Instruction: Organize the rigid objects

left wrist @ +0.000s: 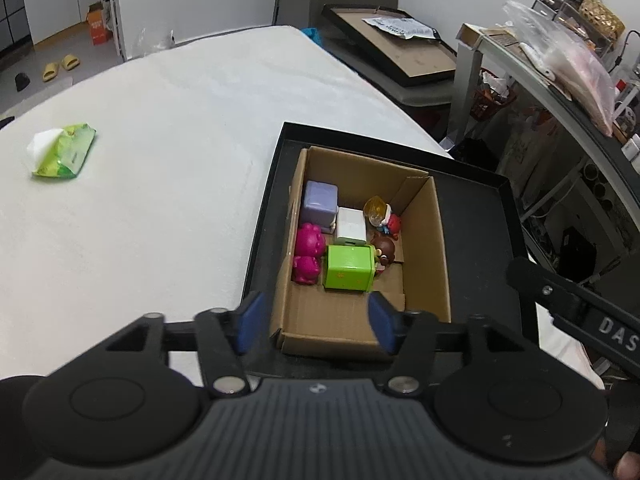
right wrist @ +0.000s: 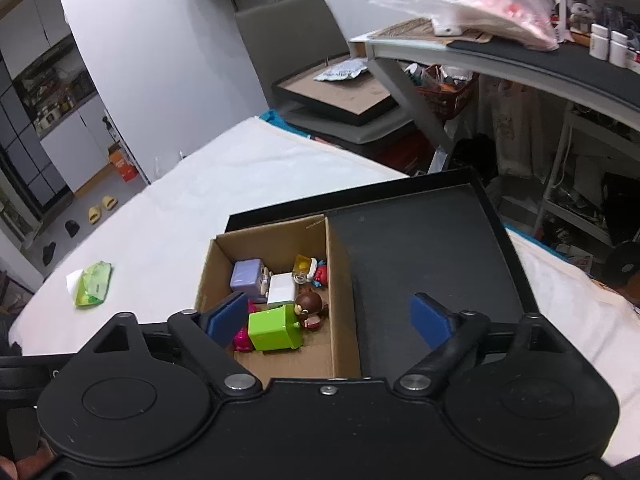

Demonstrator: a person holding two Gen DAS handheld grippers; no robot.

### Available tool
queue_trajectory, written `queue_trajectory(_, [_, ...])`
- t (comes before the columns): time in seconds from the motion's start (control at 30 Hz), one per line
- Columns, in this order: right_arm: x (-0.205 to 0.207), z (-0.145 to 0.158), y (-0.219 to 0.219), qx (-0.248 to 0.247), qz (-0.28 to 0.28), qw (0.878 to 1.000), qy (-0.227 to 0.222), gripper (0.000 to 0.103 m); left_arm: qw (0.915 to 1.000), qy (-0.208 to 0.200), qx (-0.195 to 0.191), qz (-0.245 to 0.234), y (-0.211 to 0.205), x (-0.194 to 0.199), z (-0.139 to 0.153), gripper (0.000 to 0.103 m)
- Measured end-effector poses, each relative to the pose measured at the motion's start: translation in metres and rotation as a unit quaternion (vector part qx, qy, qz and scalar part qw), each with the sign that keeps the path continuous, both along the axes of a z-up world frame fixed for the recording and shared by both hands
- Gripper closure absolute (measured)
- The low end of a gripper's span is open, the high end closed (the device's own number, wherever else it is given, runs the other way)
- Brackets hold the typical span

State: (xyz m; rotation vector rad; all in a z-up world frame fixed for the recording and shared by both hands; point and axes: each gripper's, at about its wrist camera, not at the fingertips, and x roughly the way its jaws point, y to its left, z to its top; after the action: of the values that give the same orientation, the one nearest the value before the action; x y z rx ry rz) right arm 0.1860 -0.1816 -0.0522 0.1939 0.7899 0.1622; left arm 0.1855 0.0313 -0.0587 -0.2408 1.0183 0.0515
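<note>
A: Left wrist view: left hand-held gripper [left wrist: 314, 322] empty, blue pads spread wide over the cardboard box [left wrist: 424, 240]. "DAS" readable on the black arm at right, rest cut off.
B: Toys?
A: Inside the box: green cube [left wrist: 350, 267], purple cube [left wrist: 320, 201], white block [left wrist: 351, 224], pink figure [left wrist: 307, 254], brown figure [left wrist: 384, 250]. Box sits in a black tray [left wrist: 476, 216] on the white-cloth surface [left wrist: 168, 152].
B: Right wrist view?
A: Right hand-held gripper [right wrist: 328, 320] also wide apart, holding nothing. Its left pad hides most of the pink figure. Green packet's [right wrist: 94, 284] print unreadable.
</note>
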Motion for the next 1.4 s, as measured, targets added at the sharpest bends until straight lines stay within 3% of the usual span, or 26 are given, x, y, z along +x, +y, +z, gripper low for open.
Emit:
queue_trajectory(0.2, [-0.02, 0.017, -0.01, -0.013, -0.021, 1.0, -0.014, 0.0, 0.9998, -0.01, 0.01, -0.01, -0.002, -0.019, 0.017, 0.024])
queue_trajectory(0.6, [-0.056, 0.043, -0.026, -0.018, -0.035, 0.999, -0.005, 0.0, 0.9991, -0.03, 0.018, -0.024, -0.002, -0.054, 0.048, 0.01])
queue_trajectory(1.0, [-0.099, 0.07, -0.034, -0.043, -0.043, 0.998, -0.028, 0.0, 0.9966, -0.069, 0.026, -0.036, -0.004, -0.091, 0.081, 0.007])
queue_trajectory(1.2, [-0.12, 0.081, -0.042, -0.036, -0.042, 0.998, -0.04, 0.0, 0.9944, -0.091, 0.002, -0.054, -0.004, -0.111, 0.098, 0.007])
queue_trajectory(1.4, [-0.14, 0.092, -0.049, -0.041, -0.05, 0.996, -0.065, 0.0, 0.9927, -0.102, 0.019, -0.061, -0.008, -0.131, 0.105, 0.007])
